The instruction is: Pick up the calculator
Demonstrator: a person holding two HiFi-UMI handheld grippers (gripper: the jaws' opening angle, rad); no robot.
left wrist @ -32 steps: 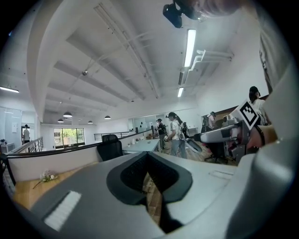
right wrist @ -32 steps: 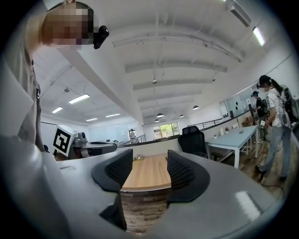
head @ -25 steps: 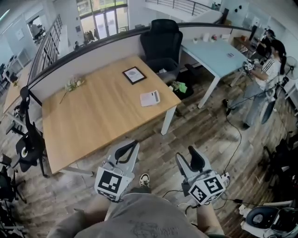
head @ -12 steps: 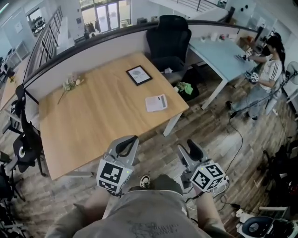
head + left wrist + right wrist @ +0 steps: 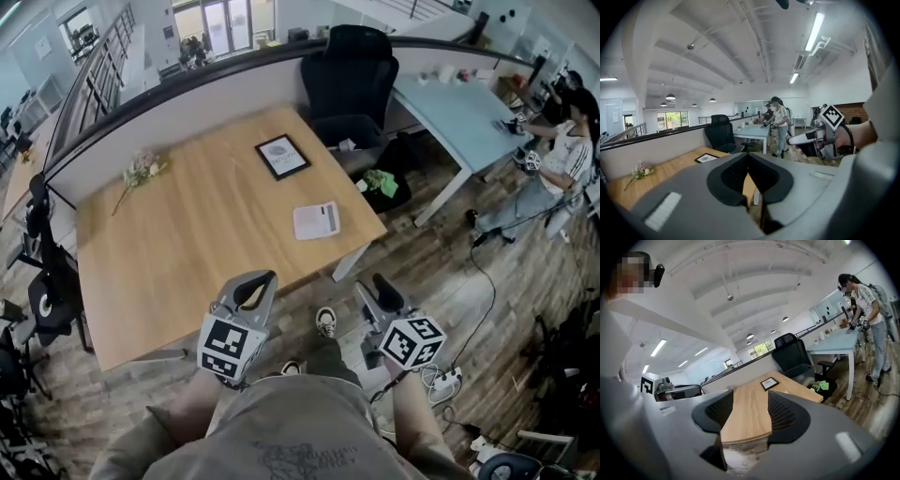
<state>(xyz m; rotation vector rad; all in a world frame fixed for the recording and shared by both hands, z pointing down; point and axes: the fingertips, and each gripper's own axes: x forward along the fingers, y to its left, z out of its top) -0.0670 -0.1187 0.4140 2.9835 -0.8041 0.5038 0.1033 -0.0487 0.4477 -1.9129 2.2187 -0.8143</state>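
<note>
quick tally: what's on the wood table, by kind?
calculator: 1
picture frame: 1
flower sprig: 1
Total on the wooden table: 3

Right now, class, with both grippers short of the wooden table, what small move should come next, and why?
Probably advance the right gripper toward the calculator: its jaws are apart and empty, the calculator lies near the right front corner of the wooden table, and the left gripper has its jaws together.
</note>
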